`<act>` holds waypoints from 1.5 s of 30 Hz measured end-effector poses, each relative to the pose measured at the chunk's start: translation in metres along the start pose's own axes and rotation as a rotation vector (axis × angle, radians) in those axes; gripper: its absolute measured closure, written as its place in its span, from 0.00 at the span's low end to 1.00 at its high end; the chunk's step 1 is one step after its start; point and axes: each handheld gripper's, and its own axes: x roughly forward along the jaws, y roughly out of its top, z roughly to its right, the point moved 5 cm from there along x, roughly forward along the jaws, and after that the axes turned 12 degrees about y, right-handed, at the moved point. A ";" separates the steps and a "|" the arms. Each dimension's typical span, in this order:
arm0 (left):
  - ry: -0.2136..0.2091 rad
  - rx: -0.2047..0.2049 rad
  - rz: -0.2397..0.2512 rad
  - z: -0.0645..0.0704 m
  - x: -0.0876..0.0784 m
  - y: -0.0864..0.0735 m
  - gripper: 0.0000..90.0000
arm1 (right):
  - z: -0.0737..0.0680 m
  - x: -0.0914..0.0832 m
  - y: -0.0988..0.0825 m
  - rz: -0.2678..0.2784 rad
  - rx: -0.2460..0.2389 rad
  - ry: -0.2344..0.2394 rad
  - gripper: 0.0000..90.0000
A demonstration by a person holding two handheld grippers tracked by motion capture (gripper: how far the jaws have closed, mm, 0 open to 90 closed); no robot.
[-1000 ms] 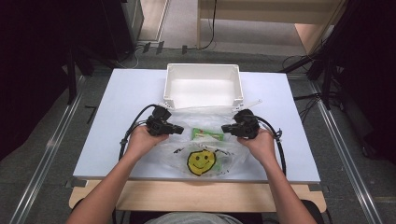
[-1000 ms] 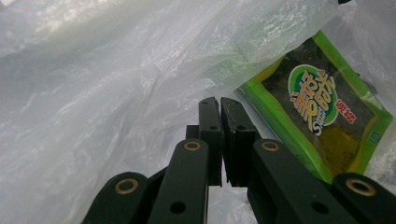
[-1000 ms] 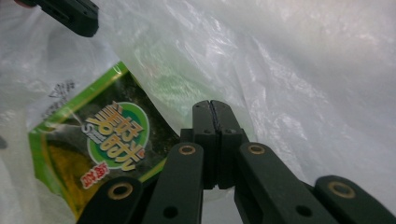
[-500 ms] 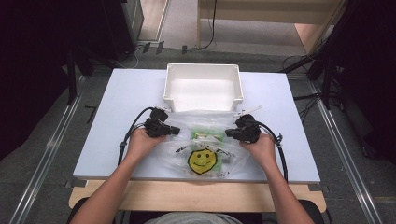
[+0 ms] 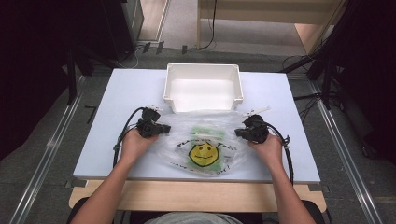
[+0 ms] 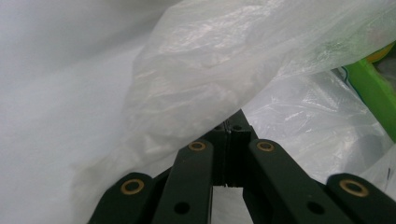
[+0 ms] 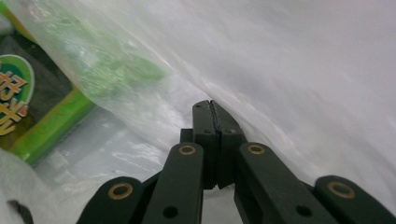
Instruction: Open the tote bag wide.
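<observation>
Seen from the high view, a clear plastic bag (image 5: 201, 145) with a yellow smiley face lies on the table (image 5: 112, 93) just in front of the white bin (image 5: 204, 87); the left gripper (image 5: 156, 128) pinches the bag's left edge, the right gripper (image 5: 243, 132) its right edge. Next, the left gripper view: jaws pressed together on the bag's film (image 6: 196, 93). Finally, the right gripper view: jaws clamped on the film (image 7: 261, 84), a green packet (image 7: 42, 121) inside the bag.

Desk: my pale desk (image 5: 116, 140) stood on a wooden base.
Far side: a white bin (image 5: 204, 88) sat there.
Near side: a clear smiley-face bag (image 5: 201, 147) lay just before the bin.
</observation>
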 end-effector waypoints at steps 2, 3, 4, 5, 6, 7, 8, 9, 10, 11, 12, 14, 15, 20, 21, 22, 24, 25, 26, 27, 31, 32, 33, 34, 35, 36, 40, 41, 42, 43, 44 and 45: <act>0.001 -0.012 -0.005 -0.003 -0.001 -0.001 1.00 | 0.003 -0.002 -0.001 0.001 0.013 -0.002 1.00; 0.002 -0.024 -0.006 -0.004 -0.002 -0.002 1.00 | 0.004 -0.004 -0.002 0.000 0.020 -0.006 1.00; 0.005 -0.027 -0.010 -0.006 -0.002 -0.003 1.00 | 0.006 -0.005 -0.003 0.006 0.026 -0.009 1.00; 0.004 -0.033 -0.013 -0.007 -0.003 -0.003 1.00 | 0.008 -0.006 -0.004 0.009 0.032 -0.011 1.00; 0.004 -0.037 -0.015 -0.009 -0.004 -0.004 1.00 | 0.010 -0.007 -0.004 0.014 0.039 -0.014 1.00; 0.008 -0.036 -0.022 -0.011 -0.005 -0.005 1.00 | 0.012 -0.009 -0.005 0.016 0.050 -0.020 1.00; 0.005 -0.042 -0.022 -0.011 -0.005 -0.005 1.00 | 0.013 -0.010 -0.006 0.019 0.057 -0.023 1.00; 0.002 -0.048 -0.024 -0.013 -0.005 -0.005 1.00 | 0.015 -0.011 -0.007 0.022 0.063 -0.029 1.00; 0.003 -0.053 -0.027 -0.014 -0.006 -0.006 1.00 | 0.017 -0.013 -0.008 0.024 0.071 -0.036 1.00; -0.003 -0.061 -0.026 -0.015 -0.006 -0.006 1.00 | 0.020 -0.015 -0.010 0.026 0.081 -0.044 1.00; -0.003 -0.065 -0.026 -0.016 -0.006 -0.006 1.00 | 0.024 -0.019 -0.012 0.027 0.095 -0.073 1.00; -0.001 -0.069 -0.029 -0.018 -0.006 -0.007 1.00 | 0.026 -0.021 -0.013 0.030 0.104 -0.086 1.00; 0.002 -0.072 -0.031 -0.018 -0.007 -0.007 1.00 | 0.029 -0.024 -0.015 0.033 0.110 -0.094 1.00; -0.004 -0.110 -0.031 -0.025 -0.008 -0.009 1.00 | 0.037 -0.033 -0.022 0.039 0.138 -0.125 1.00; -0.005 -0.115 -0.032 -0.026 -0.008 -0.010 1.00 | 0.038 -0.035 -0.023 0.033 0.131 -0.137 1.00; -0.006 -0.117 -0.030 -0.026 -0.009 -0.010 1.00 | 0.040 -0.037 -0.024 0.027 0.128 -0.151 1.00; 0.008 -0.112 -0.028 -0.027 -0.009 -0.010 1.00 | 0.043 -0.040 -0.027 0.037 0.148 -0.146 1.00; 0.010 -0.111 -0.029 -0.027 -0.009 -0.011 1.00 | 0.045 -0.041 -0.028 0.046 0.164 -0.129 1.00; 0.008 -0.110 -0.031 -0.028 -0.010 -0.011 1.00 | 0.046 -0.042 -0.030 0.051 0.166 -0.117 1.00; 0.006 -0.109 -0.032 -0.028 -0.010 -0.011 1.00 | 0.046 -0.042 -0.030 0.049 0.170 -0.114 1.00; -0.001 -0.126 -0.030 -0.031 -0.010 -0.011 1.00 | 0.046 -0.043 -0.030 0.048 0.162 -0.117 1.00; 0.001 -0.123 -0.029 -0.031 -0.010 -0.011 1.00 | 0.046 -0.043 -0.030 0.048 0.158 -0.121 1.00; 0.009 -0.114 -0.032 -0.032 -0.010 -0.011 1.00 | 0.047 -0.043 -0.030 0.048 0.151 -0.130 1.00; 0.014 -0.104 -0.027 -0.031 -0.010 -0.011 1.00 | 0.048 -0.043 -0.030 0.055 0.149 -0.129 1.00; 0.016 -0.103 -0.029 -0.031 -0.010 -0.011 1.00 | 0.050 -0.043 -0.029 0.060 0.148 -0.146 1.00; 0.020 -0.103 -0.029 -0.031 -0.010 -0.011 1.00 | 0.050 -0.043 -0.029 0.062 0.149 -0.156 1.00; 0.024 -0.108 -0.025 -0.031 -0.011 -0.010 1.00 | 0.048 -0.040 -0.025 0.051 0.170 -0.132 1.00; 0.022 -0.103 -0.033 -0.030 -0.011 -0.010 1.00 | 0.046 -0.040 -0.025 0.042 0.163 -0.123 1.00; 0.011 -0.097 -0.037 -0.027 -0.011 -0.010 1.00 | 0.042 -0.039 -0.024 0.037 0.145 -0.110 1.00; 0.010 -0.091 -0.035 -0.024 -0.011 -0.009 1.00 | 0.039 -0.038 -0.023 0.036 0.126 -0.095 1.00; 0.017 -0.074 -0.038 -0.022 -0.011 -0.009 1.00 | 0.035 -0.038 -0.022 0.034 0.119 -0.081 1.00; 0.025 -0.058 -0.039 -0.019 -0.012 -0.009 1.00 | 0.032 -0.037 -0.021 0.032 0.109 -0.075 1.00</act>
